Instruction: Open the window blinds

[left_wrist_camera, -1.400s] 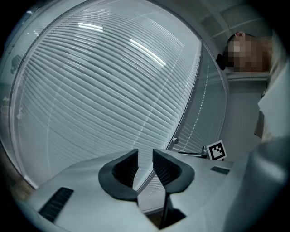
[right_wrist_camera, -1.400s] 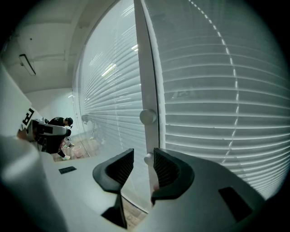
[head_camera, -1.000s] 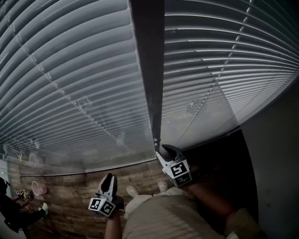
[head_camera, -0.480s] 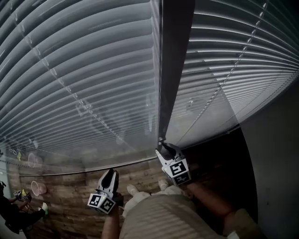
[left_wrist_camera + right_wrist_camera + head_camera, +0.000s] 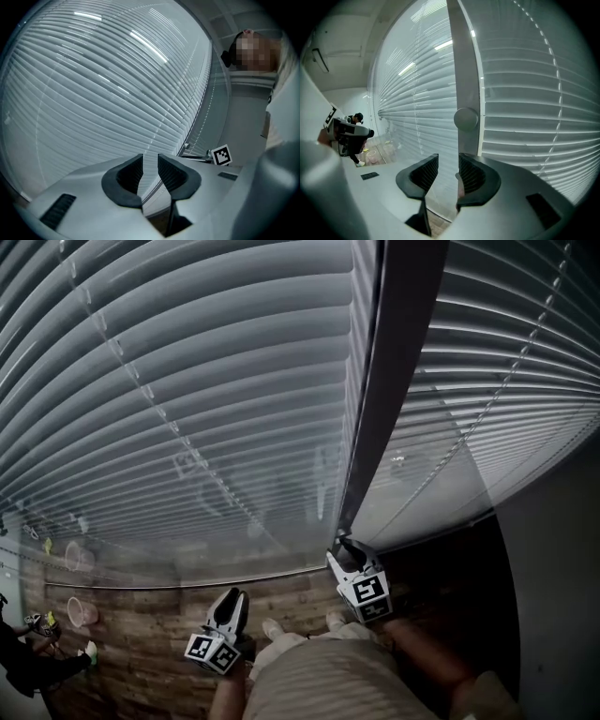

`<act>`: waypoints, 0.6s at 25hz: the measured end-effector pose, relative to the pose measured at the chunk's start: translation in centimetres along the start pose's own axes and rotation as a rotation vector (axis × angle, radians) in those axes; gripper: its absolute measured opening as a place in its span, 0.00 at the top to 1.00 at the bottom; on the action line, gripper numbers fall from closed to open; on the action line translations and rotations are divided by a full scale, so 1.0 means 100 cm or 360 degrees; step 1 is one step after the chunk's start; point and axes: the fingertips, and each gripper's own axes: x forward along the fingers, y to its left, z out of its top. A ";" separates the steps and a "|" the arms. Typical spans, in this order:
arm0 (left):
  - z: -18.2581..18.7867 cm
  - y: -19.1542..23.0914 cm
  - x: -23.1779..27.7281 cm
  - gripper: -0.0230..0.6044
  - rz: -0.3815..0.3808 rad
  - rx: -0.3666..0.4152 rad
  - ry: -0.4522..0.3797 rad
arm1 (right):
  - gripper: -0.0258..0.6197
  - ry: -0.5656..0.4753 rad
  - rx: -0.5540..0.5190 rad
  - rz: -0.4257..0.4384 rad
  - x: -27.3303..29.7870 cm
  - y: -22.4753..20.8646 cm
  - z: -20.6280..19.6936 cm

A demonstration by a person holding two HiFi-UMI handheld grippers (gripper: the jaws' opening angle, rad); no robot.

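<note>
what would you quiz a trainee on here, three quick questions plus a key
1. Fill in: the left gripper has jaws that stand ____, with nothing between them.
2. Which gripper is closer to the dark upright frame between the two blinds? A) left gripper B) right gripper C) both equally far
3. True or false: the blinds are pulled all the way up, leaving the window bare.
Key: 1 apart; 2 B; 3 false, the slats hang down over the whole window.
</note>
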 end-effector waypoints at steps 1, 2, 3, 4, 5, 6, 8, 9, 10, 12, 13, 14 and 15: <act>0.002 0.001 0.000 0.79 0.0001 -0.0001 -0.0003 | 0.74 0.0001 0.0000 -0.0002 0.001 0.000 0.001; 0.003 0.001 0.001 0.79 0.0002 -0.0002 -0.0006 | 0.74 0.0014 0.0004 0.0003 0.002 0.000 -0.001; 0.003 0.001 0.001 0.79 0.0003 -0.0001 -0.0008 | 0.74 0.0027 0.0005 0.0006 0.001 -0.001 -0.002; 0.002 0.001 0.002 0.79 0.0003 0.0000 -0.0009 | 0.74 0.0033 0.0002 0.0005 0.001 -0.001 -0.004; 0.002 0.001 0.002 0.79 0.0002 0.0002 -0.0009 | 0.74 0.0038 0.0002 0.0006 0.000 -0.002 -0.004; 0.002 0.001 0.002 0.79 0.0002 0.0003 -0.0009 | 0.74 0.0042 0.0010 0.0011 0.000 -0.001 -0.005; 0.001 0.002 0.002 0.79 0.0003 0.0003 -0.0011 | 0.74 0.0043 0.0006 0.0020 0.000 0.002 -0.006; 0.001 0.002 0.001 0.79 0.0005 0.0002 -0.0014 | 0.74 0.0038 -0.0005 0.0021 0.000 0.002 -0.007; 0.001 0.002 0.000 0.79 0.0007 0.0001 -0.0016 | 0.74 0.0032 -0.0008 0.0022 0.000 0.002 -0.006; -0.001 0.002 -0.002 0.79 0.0012 -0.0004 -0.0019 | 0.74 0.0014 0.0001 0.0021 0.001 0.003 -0.003; -0.002 0.002 -0.002 0.79 0.0014 -0.0007 -0.0017 | 0.74 0.0013 0.0011 0.0024 0.002 0.003 -0.003; -0.004 0.002 -0.002 0.79 0.0016 -0.0011 -0.0014 | 0.74 0.0015 0.0015 0.0023 0.002 0.003 -0.004; -0.006 0.002 -0.003 0.79 0.0017 -0.0014 -0.0010 | 0.74 0.0015 0.0011 0.0015 0.002 0.002 -0.005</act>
